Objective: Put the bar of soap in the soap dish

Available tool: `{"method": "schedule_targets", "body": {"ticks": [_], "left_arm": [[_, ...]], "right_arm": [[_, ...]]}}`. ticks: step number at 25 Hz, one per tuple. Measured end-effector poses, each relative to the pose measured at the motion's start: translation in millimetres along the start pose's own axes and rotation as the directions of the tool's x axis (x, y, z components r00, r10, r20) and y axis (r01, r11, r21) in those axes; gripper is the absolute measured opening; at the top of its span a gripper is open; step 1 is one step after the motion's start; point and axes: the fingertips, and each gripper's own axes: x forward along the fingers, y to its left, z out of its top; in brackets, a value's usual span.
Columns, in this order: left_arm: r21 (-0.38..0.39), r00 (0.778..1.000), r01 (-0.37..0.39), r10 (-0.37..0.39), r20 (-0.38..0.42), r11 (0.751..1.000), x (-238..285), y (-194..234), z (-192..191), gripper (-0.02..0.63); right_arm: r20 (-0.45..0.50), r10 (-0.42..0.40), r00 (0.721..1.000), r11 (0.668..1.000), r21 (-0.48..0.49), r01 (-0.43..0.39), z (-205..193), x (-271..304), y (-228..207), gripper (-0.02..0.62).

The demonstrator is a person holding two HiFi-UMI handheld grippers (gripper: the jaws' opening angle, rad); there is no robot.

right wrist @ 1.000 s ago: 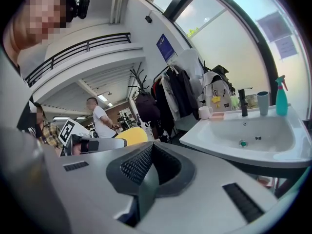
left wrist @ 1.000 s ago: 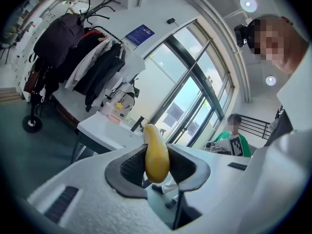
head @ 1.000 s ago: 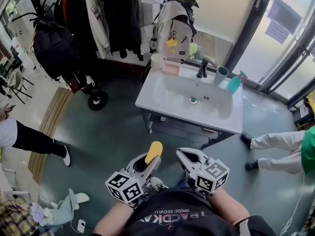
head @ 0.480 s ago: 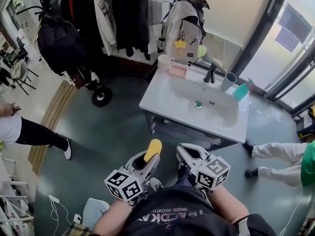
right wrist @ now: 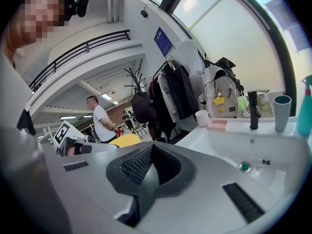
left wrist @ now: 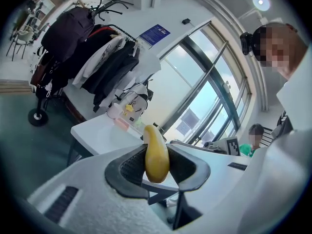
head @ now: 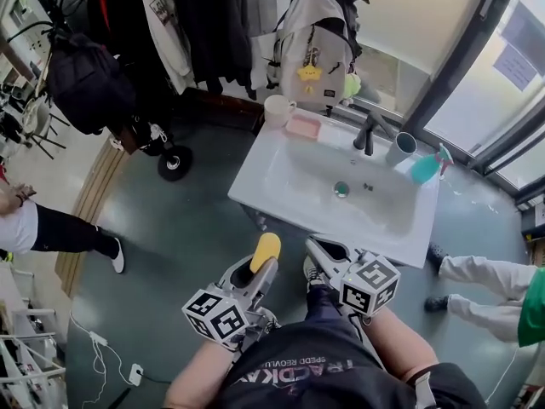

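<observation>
My left gripper (head: 260, 267) is shut on a yellow oval bar of soap (head: 266, 248), which stands up between its dark pads (left wrist: 130, 165); the soap (left wrist: 155, 152) fills the middle of the left gripper view. My right gripper (head: 319, 248) is shut with nothing in it, its jaws pressed together (right wrist: 151, 164). Both are held in front of the person's chest, short of the white sink (head: 281, 194). The pink soap dish (head: 302, 126) sits on the sink's back left corner, also seen as a pink tray (right wrist: 218, 125) in the right gripper view.
On the sink stand a white mug (head: 276, 109), a black tap (head: 370, 135), a grey-blue cup (head: 400, 149) and a teal spray bottle (head: 426, 166). A coat rack with jackets and a backpack (head: 311, 41) stands behind. A person's legs (head: 481, 271) are at right.
The whole view has moved closer to the sink, which now lies just beyond both grippers. The soap stays clamped in the left gripper; the right stays shut.
</observation>
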Motion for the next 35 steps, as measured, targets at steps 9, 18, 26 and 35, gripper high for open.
{"method": "schedule_targets", "body": {"ticks": [9,18,26,35], "left_arm": [[-0.057,1.000,-0.009,0.010,0.014,0.998,98.9,18.4,20.2,0.124],[-0.135,0.998,-0.040,0.046,0.040,0.990,185.9,46.3,36.5,0.124],[-0.264,0.989,-0.049,0.084,0.120,0.963,252.4,75.4,54.1,0.124],[-0.355,0.975,-0.091,0.155,0.156,0.930,309.1,113.3,58.7,0.124]], "right_arm": [[-0.024,-0.025,0.999,1.000,-0.015,0.024,31.3,28.2,-94.0,0.011],[-0.049,-0.032,0.998,0.999,-0.025,0.031,56.5,59.8,-166.3,0.011],[-0.060,-0.061,0.996,0.996,-0.068,0.057,77.9,93.9,-213.2,0.011],[-0.088,-0.136,0.987,0.989,-0.076,0.129,77.6,126.2,-262.2,0.011]]}}
